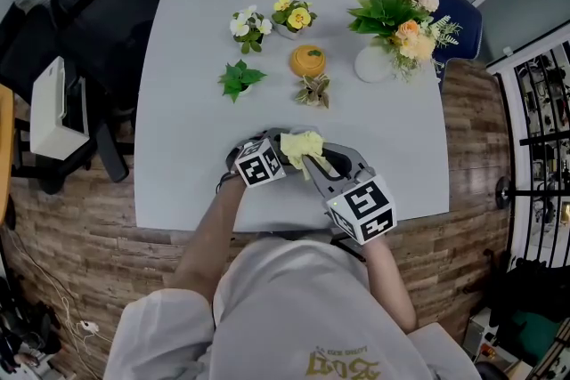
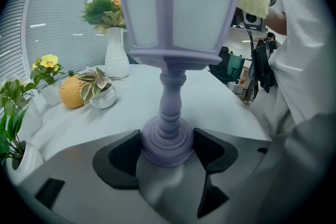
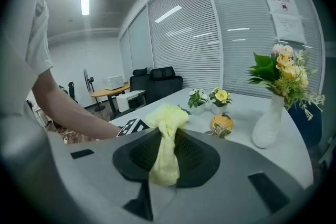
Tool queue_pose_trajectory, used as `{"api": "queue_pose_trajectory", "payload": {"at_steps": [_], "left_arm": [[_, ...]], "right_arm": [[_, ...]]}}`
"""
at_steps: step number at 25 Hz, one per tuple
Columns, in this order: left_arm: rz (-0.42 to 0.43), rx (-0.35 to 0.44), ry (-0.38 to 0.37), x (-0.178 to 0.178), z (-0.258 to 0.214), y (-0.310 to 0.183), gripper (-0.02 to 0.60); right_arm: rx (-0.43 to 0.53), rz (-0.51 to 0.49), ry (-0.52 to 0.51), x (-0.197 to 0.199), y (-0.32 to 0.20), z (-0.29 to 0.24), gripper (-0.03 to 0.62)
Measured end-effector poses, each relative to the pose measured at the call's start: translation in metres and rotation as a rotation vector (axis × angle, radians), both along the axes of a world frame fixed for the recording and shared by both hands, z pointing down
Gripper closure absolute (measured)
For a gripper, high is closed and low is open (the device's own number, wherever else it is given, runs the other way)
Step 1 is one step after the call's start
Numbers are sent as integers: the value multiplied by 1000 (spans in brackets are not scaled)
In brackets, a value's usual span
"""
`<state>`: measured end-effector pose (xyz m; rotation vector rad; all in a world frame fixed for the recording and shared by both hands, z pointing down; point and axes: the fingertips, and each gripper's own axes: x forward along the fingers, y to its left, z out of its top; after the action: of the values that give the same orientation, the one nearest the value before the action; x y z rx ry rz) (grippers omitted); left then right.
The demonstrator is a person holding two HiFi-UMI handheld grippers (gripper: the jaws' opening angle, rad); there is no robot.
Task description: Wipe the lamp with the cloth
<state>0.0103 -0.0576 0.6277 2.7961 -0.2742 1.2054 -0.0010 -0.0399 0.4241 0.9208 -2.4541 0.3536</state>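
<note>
Lamp [image 2: 169, 60], a pale lilac lantern on a turned stem, stands upright near the front edge of a grey surface [image 1: 196, 58], right in front of the person. The left hand-held gripper [image 2: 168, 153] clamps its round base, one dark jaw pressed to each side. To the right, a yellow cloth [image 3: 167, 118] is pinched in the closed jaws of the right hand-held gripper [image 3: 167, 165], with a tuft sticking out in front. That tuft sits at the upper right corner of the lantern head, either touching it or just beside it; I cannot tell which. Farther back stand small potted plants [image 1: 240, 77], an orange ornament [image 1: 307, 60] and a white vase [image 1: 372, 65] of flowers, well apart from the lamp. Wiping seems to be in hand at the lamp's top. The next move likely calls for sweeping the cloth down the panes while the left grip keeps the base from tipping.
</note>
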Motion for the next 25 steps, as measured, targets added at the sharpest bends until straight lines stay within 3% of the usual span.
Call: {"api": "queue_pose_trajectory", "payload": {"at_steps": [25], "left_arm": [[0, 3, -1, 1, 1, 0, 268]], "right_arm": [[-37, 121, -25, 34, -17, 5, 522]]}}
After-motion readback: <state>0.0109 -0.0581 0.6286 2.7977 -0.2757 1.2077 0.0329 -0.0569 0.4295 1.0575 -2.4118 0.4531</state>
